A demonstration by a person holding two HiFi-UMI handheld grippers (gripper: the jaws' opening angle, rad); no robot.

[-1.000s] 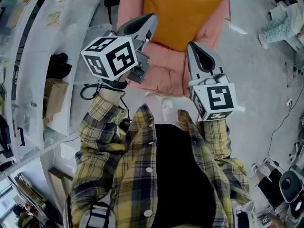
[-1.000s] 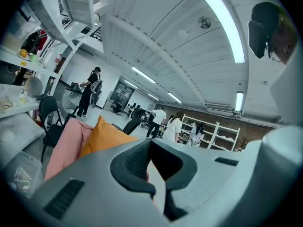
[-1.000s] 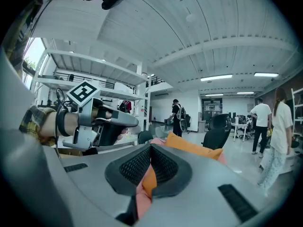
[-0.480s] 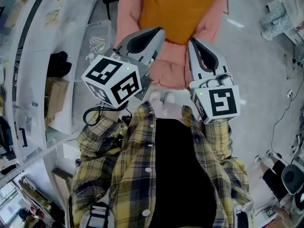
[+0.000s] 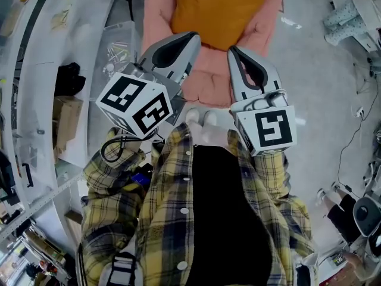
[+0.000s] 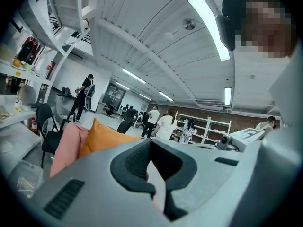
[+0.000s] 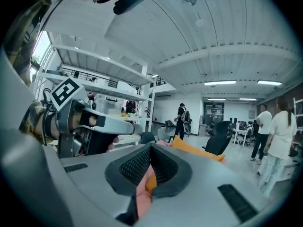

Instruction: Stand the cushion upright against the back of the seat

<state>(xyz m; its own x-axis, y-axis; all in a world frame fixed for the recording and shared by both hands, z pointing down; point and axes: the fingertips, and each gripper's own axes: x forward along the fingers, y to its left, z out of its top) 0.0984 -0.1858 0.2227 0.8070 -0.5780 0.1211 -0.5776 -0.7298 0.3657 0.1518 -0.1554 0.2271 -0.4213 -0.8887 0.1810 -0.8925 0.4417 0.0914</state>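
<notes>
The left gripper (image 5: 191,39) and right gripper (image 5: 233,52) have drawn back from the cushion (image 5: 220,8) on the seat (image 5: 208,79), jaws together, empty.

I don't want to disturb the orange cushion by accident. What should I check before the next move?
1. Jaws of the left gripper together, nothing between them: ok.
2. Jaws of the right gripper together, nothing gripped: ok.
3. The orange cushion is on the pink seat: ok.
4. Cushion upright against the seat back: cannot tell. The left gripper view shows a corner rising beside the pink back, but the head view looks down on it.
5. Both grippers apart from the cushion: cannot tell. In the head view the left tip sits right at its lower edge.
</notes>
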